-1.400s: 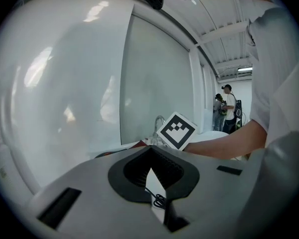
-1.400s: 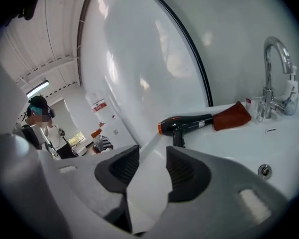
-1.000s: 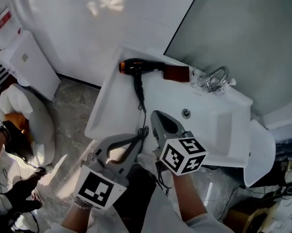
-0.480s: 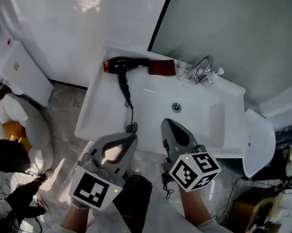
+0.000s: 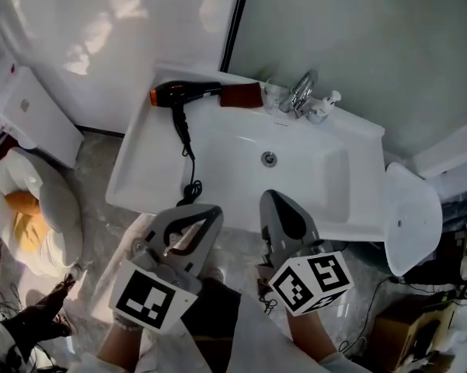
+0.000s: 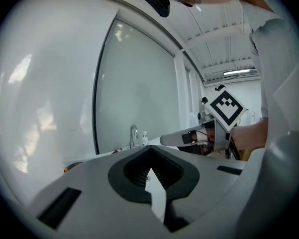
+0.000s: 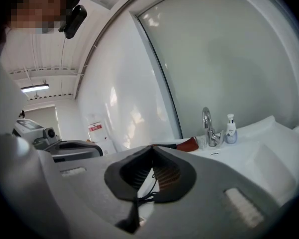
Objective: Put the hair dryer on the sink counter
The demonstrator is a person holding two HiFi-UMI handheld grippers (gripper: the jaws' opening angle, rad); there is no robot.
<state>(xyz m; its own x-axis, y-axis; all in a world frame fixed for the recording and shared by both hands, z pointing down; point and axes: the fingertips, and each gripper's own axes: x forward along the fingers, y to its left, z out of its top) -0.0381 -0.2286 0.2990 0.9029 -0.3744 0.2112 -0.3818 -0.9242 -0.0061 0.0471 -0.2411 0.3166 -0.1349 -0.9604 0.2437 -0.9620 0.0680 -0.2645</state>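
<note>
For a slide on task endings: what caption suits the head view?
The hair dryer lies on the sink counter, cord trailing forward; left gripper and right gripper shut and empty before it.

On my white sink table point(image 5: 144, 169), the black hair dryer point(image 5: 188, 93) lies back left with its cord point(image 5: 188, 158) trailing forward. A red-brown thing point(image 5: 241, 95) touches its nozzle, and a small bottle point(image 5: 327, 102) stands beside the tap point(image 5: 301, 93).

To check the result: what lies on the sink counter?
The hair dryer at the back, cord trailing forward, a reddish object, tap, bottle. The left gripper and right gripper hide some front edge.
</note>
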